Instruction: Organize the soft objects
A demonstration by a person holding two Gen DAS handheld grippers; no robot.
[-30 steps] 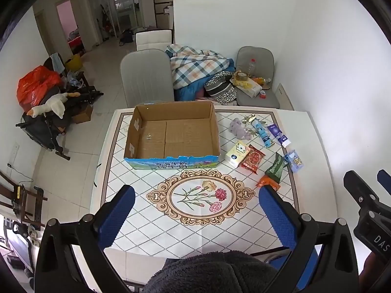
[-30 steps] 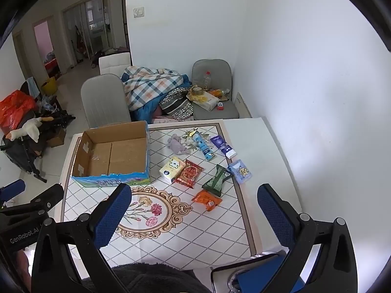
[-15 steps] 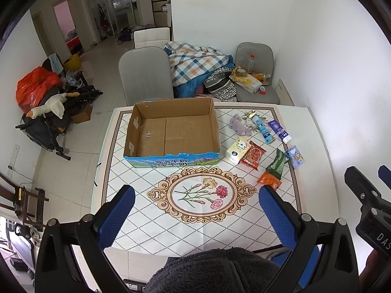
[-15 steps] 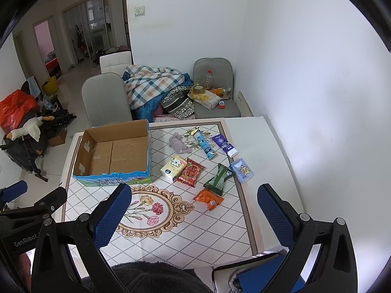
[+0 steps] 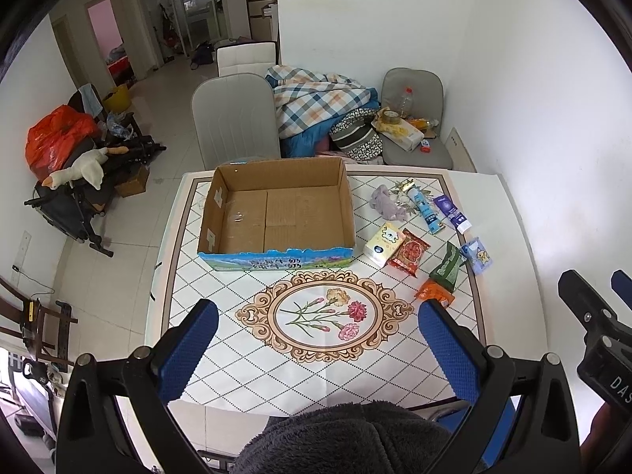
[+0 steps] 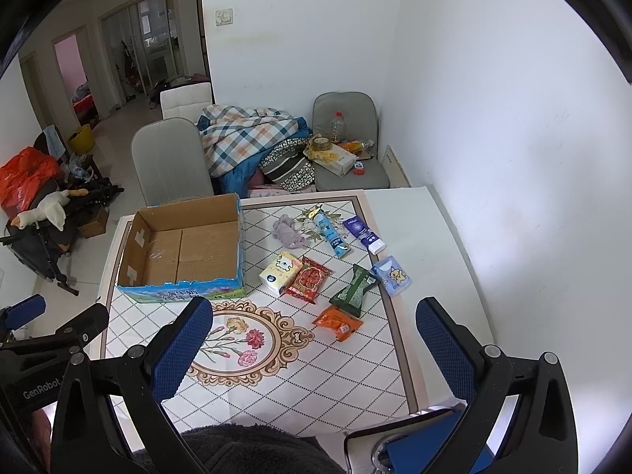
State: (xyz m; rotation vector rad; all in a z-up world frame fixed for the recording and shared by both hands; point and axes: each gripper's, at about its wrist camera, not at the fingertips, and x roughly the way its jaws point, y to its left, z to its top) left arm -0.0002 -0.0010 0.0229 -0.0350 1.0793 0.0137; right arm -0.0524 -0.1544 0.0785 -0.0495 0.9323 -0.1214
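An open, empty cardboard box (image 5: 276,213) (image 6: 185,249) stands on the tiled table's far left. To its right lie several soft packs: a purple plush toy (image 5: 385,203) (image 6: 286,231), a white tissue pack (image 5: 384,245) (image 6: 281,272), a red snack bag (image 5: 409,252) (image 6: 310,278), a green pouch (image 5: 448,266) (image 6: 353,290), an orange packet (image 5: 434,294) (image 6: 337,322), a blue tissue pack (image 5: 478,254) (image 6: 393,276) and two tubes (image 5: 424,209). My left gripper (image 5: 318,345) and right gripper (image 6: 314,345) are open and empty, high above the table's near edge.
The table (image 5: 347,379) abuts the white wall on the right. Grey chairs (image 5: 235,118) and a heap of bedding (image 5: 316,106) stand behind it. A cluttered stroller (image 5: 71,173) stands on the floor at left. Dark fleece (image 5: 347,438) fills the bottom of both views.
Both grippers have risen and drawn back a little, so the table and box look smaller and further away. Nothing on the table has moved.
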